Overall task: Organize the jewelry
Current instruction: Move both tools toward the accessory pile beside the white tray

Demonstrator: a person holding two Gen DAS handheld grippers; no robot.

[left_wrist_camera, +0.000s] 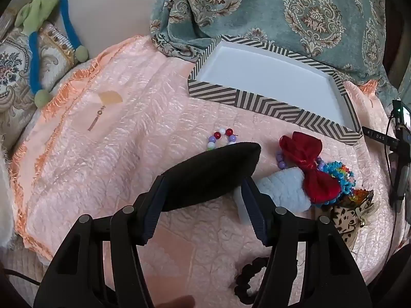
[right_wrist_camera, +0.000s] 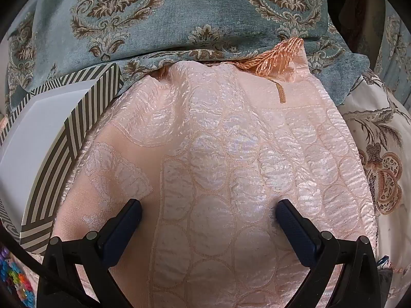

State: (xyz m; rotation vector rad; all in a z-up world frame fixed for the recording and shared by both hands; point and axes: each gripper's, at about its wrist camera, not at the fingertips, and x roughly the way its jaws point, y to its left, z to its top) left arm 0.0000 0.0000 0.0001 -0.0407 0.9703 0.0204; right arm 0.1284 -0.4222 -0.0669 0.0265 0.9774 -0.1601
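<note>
My left gripper is shut on a black padded hair piece and holds it above the pink quilted cloth. A striped box with a white inside stands beyond it, with nothing inside that I can see. A bead bracelet lies just past the black piece. A red bow, a white fluffy band, a rainbow bead piece, a leopard-print clip and a black scrunchie lie to the right. My right gripper is open and empty over the cloth, right of the box.
A teal patterned cushion rises behind the box. A patterned pillow with a blue and green toy lies at the far left. A floral cloth borders the pink cloth on the right. The other gripper's body shows at the right edge.
</note>
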